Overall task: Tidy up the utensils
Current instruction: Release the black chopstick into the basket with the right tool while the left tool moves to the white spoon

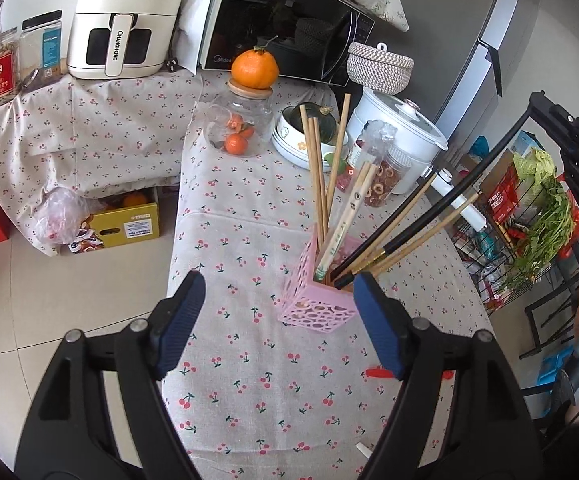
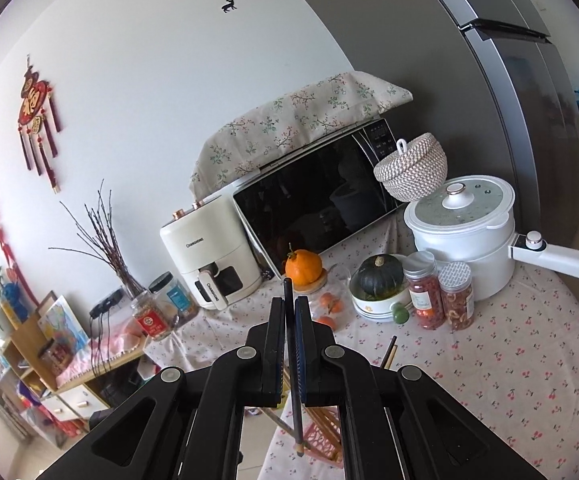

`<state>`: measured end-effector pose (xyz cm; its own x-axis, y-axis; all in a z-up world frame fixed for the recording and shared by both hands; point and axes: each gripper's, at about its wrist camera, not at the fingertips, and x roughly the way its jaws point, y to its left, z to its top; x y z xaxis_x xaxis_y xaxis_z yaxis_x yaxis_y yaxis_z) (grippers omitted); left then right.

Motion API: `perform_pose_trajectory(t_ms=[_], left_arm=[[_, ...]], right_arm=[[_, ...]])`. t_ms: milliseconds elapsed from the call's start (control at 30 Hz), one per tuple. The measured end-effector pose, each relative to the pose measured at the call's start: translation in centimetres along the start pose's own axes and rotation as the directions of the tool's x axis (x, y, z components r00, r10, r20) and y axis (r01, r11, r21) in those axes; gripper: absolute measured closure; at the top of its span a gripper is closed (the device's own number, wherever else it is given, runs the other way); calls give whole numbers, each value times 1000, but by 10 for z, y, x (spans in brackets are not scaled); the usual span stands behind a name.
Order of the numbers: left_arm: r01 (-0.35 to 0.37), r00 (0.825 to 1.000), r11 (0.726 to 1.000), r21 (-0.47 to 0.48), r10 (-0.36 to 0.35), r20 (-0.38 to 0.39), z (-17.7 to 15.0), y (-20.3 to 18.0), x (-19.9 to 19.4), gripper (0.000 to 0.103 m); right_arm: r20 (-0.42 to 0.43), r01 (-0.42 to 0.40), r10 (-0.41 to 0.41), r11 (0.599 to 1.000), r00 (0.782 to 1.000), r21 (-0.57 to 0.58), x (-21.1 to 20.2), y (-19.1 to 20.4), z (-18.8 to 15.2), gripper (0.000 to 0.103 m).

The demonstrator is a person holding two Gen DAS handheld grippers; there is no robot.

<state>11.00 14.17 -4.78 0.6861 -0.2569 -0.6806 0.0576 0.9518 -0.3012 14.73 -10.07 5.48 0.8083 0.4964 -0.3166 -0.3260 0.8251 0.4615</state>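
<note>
The left gripper (image 1: 279,300) hovers low over the cherry-print tablecloth (image 1: 249,380), its blue-padded fingers (image 1: 181,312) spread wide and grasping nothing. Just ahead of it stands the pink holder (image 1: 313,304), a perforated box tilted slightly, with its near corner between the fingertips but not touching them. Wooden chopsticks (image 1: 317,168) stand upright in it, and several dark-handled chopsticks (image 1: 393,224) lean out to the right.

In the right wrist view, the right gripper (image 2: 289,308) is clenched on a single black chopstick (image 2: 295,408), which runs upright between the pads; its top pokes out above the fingertips and its lower end hangs over the pink holder (image 2: 321,436) below.

Beyond the holder sit a glass jar (image 1: 241,120) with small oranges inside and a big orange (image 1: 255,68) on its lid, a bowl (image 1: 293,140) holding a green squash (image 2: 381,276), and two snack jars (image 2: 455,300). Farther back are a white pot (image 2: 465,232), a woven basket (image 1: 379,66), a microwave (image 1: 285,28) and an air fryer (image 1: 121,28).
</note>
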Motion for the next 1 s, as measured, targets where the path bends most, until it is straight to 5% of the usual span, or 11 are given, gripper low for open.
perform_pose_trajectory(t_ms=[400,567,767,1000], left_arm=[[12,999,998,59,-9,-53,-7,-10,9,26],[14,996,996,89,-5,-93,-13,-19,15,21],[58,980,991,123,-33,-194,-27,-38,30,21],[89,956,967,237,-16,-294,-50,-75,48,21]], right_arm=[[-93,62,-57,997,994,48,46,-25,-23,93],[-104,74,-67,995,992,66,33,-36,-20,51],[-134,116,-110,992,985,45,-2,-54,-17,34],[-233,209,-192,976,953,53,-39,-91,-26,26]])
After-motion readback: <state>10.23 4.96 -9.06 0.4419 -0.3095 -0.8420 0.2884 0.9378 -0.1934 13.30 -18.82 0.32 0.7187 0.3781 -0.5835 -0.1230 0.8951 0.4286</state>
